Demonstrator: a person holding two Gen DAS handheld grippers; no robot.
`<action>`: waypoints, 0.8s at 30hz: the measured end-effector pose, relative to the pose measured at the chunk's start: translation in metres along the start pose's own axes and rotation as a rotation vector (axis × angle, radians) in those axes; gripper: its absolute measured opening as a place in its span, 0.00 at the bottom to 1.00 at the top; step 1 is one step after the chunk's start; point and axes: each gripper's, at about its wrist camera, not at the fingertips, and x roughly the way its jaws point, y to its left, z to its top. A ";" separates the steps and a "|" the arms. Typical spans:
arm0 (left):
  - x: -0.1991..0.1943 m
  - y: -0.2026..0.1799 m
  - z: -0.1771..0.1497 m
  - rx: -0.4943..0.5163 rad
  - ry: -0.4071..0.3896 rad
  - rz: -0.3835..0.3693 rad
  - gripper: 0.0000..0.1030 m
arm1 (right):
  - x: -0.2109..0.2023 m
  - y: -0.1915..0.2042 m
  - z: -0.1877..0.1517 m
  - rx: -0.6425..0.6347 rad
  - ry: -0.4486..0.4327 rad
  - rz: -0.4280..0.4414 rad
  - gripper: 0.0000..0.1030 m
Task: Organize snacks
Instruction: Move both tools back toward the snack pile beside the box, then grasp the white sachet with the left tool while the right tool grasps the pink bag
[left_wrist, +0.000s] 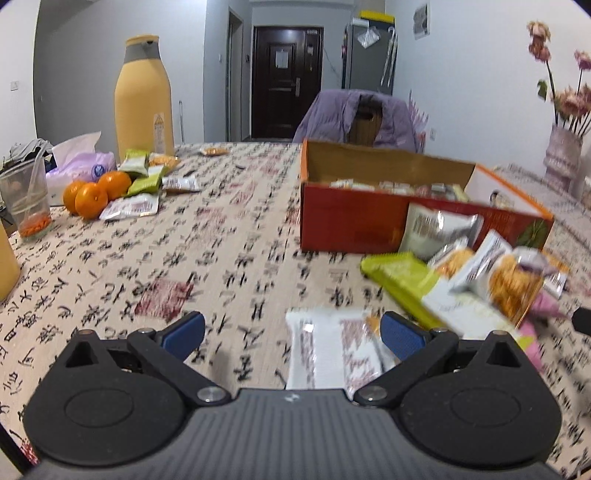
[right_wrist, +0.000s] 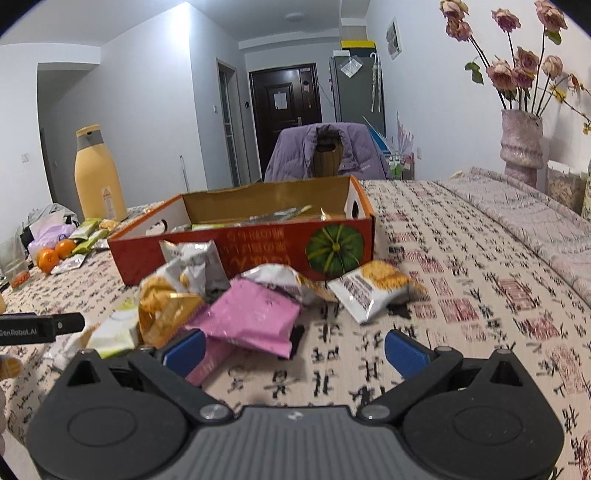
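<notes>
Left wrist view: left hand-held gripper (left_wrist: 291, 332) spread wide, a white snack packet (left_wrist: 328, 350) lying flat on the counter (left_wrist: 184, 258) between the fingers. Judged light, crinkly, slippery, crushable; best pinched across its flat middle. Right hand-held gripper (right_wrist: 293, 349) likewise wide, empty.

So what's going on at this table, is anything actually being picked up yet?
Not yet. A person is sorting snacks with two handheld grippers, and both are open and empty. The left gripper is low over the tablecloth, with a white snack packet lying between its fingers, not clamped. The right gripper faces a loose pile beside the orange cardboard box, with the pink packet nearest. The box already holds some packets. More snacks sit by the oranges.
</notes>
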 end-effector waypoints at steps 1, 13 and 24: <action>0.001 -0.001 -0.002 0.006 0.008 -0.001 1.00 | 0.000 -0.001 -0.002 0.002 0.005 -0.002 1.00; 0.010 -0.016 -0.013 0.048 0.055 -0.021 0.93 | 0.005 -0.010 -0.012 0.029 0.042 -0.015 1.00; 0.000 -0.020 -0.016 0.071 -0.003 -0.058 0.46 | 0.011 -0.009 -0.016 0.025 0.063 -0.015 1.00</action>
